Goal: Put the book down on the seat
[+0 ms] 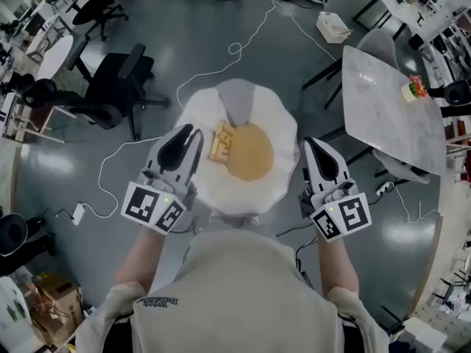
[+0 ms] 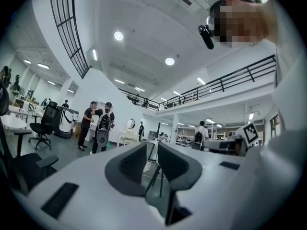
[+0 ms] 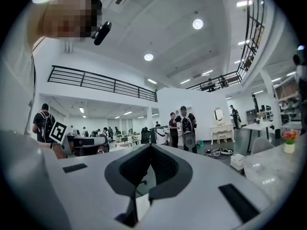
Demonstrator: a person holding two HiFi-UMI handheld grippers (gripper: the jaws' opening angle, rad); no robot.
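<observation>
A tan book (image 1: 221, 143) lies flat on the white, egg-shaped seat (image 1: 197, 110), just left of its round yellow cushion (image 1: 250, 151). My left gripper (image 1: 193, 134) hovers at the seat's left edge, its tips close to the book but apart from it. In the left gripper view the left gripper (image 2: 152, 145) shows a narrow gap with nothing in it, so it is open. At the seat's right edge, my right gripper (image 1: 308, 145) is empty, and the right gripper (image 3: 150, 147) has its tips meeting. Both gripper views look out over the hall, so neither shows the book.
A black office chair (image 1: 110, 85) stands to the left of the seat. At the right is a marble table (image 1: 386, 112) with a small flower pot (image 1: 416, 88). A white cable (image 1: 237, 48) runs over the grey floor, and a box (image 1: 333, 26) sits beyond. People stand far off (image 2: 98, 126).
</observation>
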